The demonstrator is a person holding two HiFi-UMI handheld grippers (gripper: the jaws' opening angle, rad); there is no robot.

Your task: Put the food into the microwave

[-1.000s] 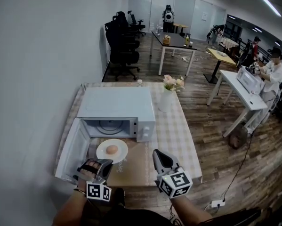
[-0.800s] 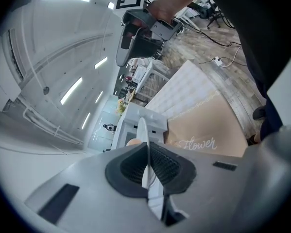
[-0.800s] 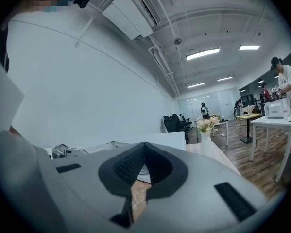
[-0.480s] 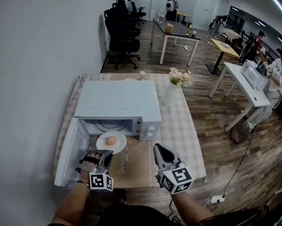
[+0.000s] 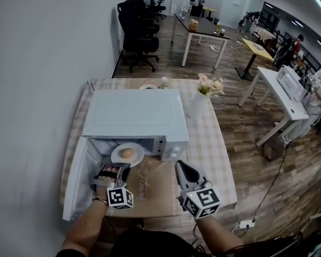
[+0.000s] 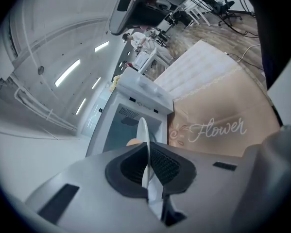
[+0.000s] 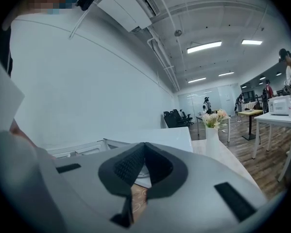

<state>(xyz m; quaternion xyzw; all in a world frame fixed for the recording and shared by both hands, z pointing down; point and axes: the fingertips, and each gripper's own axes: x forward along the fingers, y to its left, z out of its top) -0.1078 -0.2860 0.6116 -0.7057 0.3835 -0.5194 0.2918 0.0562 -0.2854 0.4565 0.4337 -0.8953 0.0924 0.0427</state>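
Observation:
A white microwave stands on the table with its door swung open to the left. A white plate carrying a small tan piece of food hangs at the mouth of the cavity, its far edge just under the microwave's top. My left gripper is shut on the plate's near rim. In the left gripper view the plate shows edge-on between the jaws, with the food peeking beside it. My right gripper hovers over the brown mat, shut and holding nothing.
A white vase of flowers stands right of the microwave, and a small bottle and dish sit behind it. The wall runs along the left. The table's right edge drops to wood floor. Desks, chairs and people are farther off.
My left gripper has carried the plate forward from over the mat to the microwave's opening. The right gripper has barely moved.

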